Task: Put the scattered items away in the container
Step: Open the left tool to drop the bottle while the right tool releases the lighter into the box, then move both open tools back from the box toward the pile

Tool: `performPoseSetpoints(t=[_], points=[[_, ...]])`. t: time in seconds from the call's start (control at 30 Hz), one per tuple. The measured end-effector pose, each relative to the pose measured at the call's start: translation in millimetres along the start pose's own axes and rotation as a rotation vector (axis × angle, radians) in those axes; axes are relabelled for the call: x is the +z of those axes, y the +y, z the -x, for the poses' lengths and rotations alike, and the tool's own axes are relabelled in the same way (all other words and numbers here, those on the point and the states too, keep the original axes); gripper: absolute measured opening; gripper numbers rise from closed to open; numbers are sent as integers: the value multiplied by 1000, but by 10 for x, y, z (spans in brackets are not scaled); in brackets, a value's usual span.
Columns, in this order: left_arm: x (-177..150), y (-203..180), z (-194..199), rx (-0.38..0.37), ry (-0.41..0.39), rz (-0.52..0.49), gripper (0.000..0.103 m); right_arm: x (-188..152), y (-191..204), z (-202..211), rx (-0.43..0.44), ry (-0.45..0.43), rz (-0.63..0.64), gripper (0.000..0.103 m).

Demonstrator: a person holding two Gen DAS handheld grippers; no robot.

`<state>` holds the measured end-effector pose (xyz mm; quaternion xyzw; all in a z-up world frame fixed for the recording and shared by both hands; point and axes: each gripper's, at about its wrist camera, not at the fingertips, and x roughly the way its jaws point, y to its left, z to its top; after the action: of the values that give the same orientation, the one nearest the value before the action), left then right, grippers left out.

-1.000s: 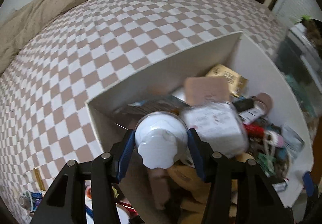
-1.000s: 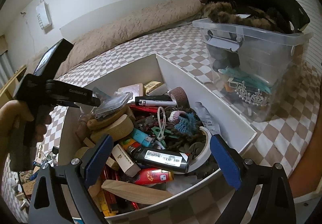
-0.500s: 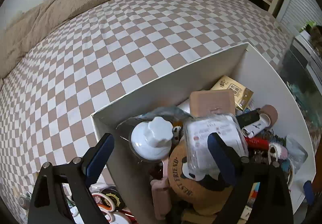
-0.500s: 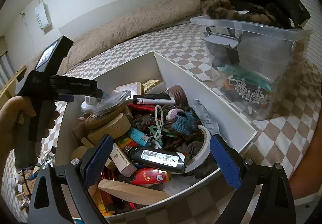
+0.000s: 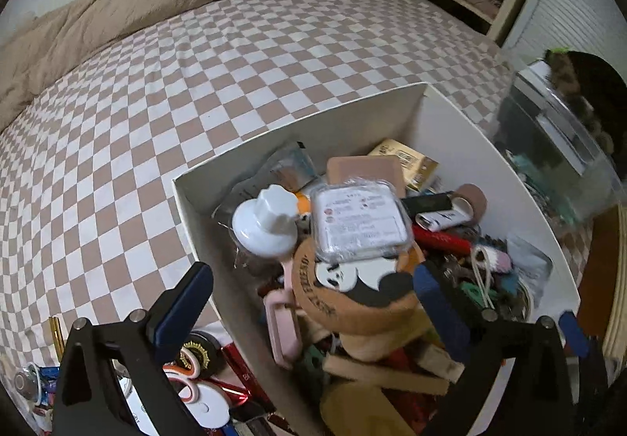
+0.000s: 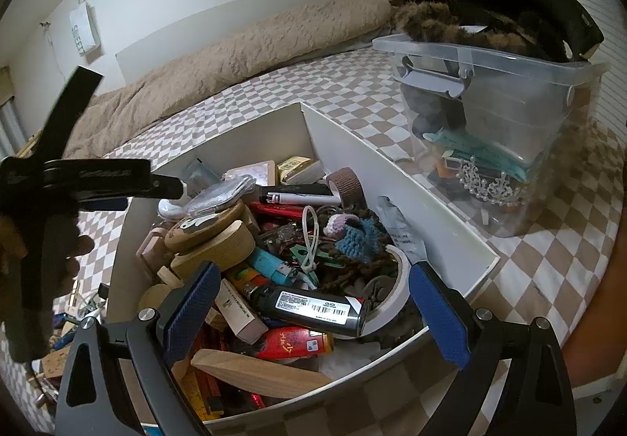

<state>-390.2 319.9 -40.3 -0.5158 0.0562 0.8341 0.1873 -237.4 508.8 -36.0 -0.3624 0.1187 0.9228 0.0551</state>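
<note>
Left wrist view: a second ago the left gripper was clamped on the white jar. Now its jaws are opening, wide apart, with nothing pressed between them. The jar lies in the box, at about ten o'clock in the pile, just beside the clear case and above the panda disc. The gripper has drawn back and up from it, so the pads stand clear of the jar. That reads as one item delivered: the drop is done and this hand is free for the next pick. More loose items lie outside the box on the checked bedspread, at seven o'clock in the frame, under the left finger. The tidying is therefore not finished.

Right wrist view: nothing has changed here. The right gripper hangs over the near edge of the box with jaws apart and nothing in them; the black tube lies below them in the pile, not held. The left gripper shows at nine o'clock, held by a hand, above the far corner where the jar now rests. A clear tub stands at two o'clock, apart from the box. Scattered bits show at eight o'clock beyond the box wall.
</note>
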Motion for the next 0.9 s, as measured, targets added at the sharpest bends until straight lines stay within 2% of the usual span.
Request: performPoseSetpoints(t=[0.3,0.43,0.57,0.9], points=[[-278,12,274,-41,-53,-43,103,29,66,67,-38,-30,19,97],[-383,23,359,-48,-62,-57,103,34,103,83,-48,-37,32,103],[-482,61,457,-54,-78,-68,103,40,146,101,-50,-42,45,103],[-647,225,562,-55,-98,-46,103,41,220,122,-56,-53,53,103]])
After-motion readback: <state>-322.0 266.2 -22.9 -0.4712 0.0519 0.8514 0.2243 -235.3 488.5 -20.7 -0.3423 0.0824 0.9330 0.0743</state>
